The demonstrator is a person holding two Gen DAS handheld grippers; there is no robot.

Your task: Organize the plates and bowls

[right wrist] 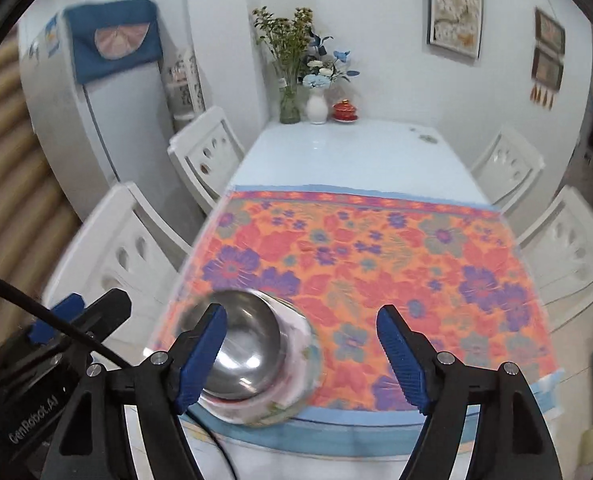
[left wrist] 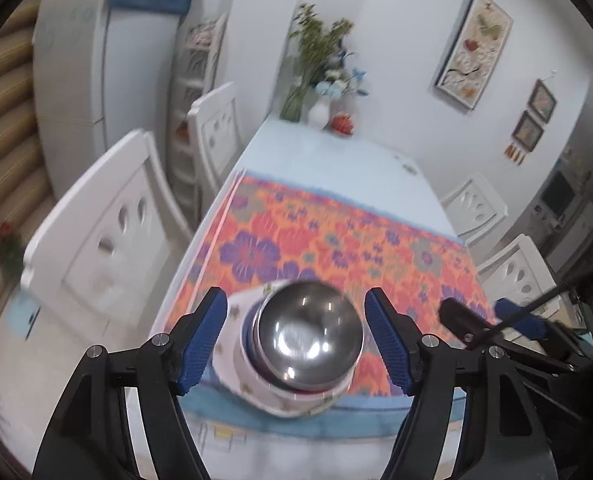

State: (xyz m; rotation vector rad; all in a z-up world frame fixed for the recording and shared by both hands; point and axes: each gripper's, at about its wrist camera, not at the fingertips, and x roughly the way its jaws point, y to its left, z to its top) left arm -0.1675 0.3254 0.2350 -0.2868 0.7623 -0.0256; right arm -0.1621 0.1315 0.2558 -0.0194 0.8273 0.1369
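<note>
A shiny steel bowl (left wrist: 310, 338) sits nested on a white flowered dish (left wrist: 252, 376), right at the near edge of the floral cloth (right wrist: 376, 264) on the pale table (right wrist: 348, 152). It is a bit blurred, so how many pieces are stacked under the bowl I cannot tell. The left gripper (left wrist: 296, 340) hangs above the stack, blue pads spread wide on either side, touching nothing. The right gripper (right wrist: 302, 354) is just as wide apart, empty, with the stack showing behind its left pad and bare cloth between its fingers. White chairs (right wrist: 206, 156) line both sides of the table. At the far end stand a vase of flowers (right wrist: 317, 106) and a small red pot (right wrist: 345, 111).
</note>
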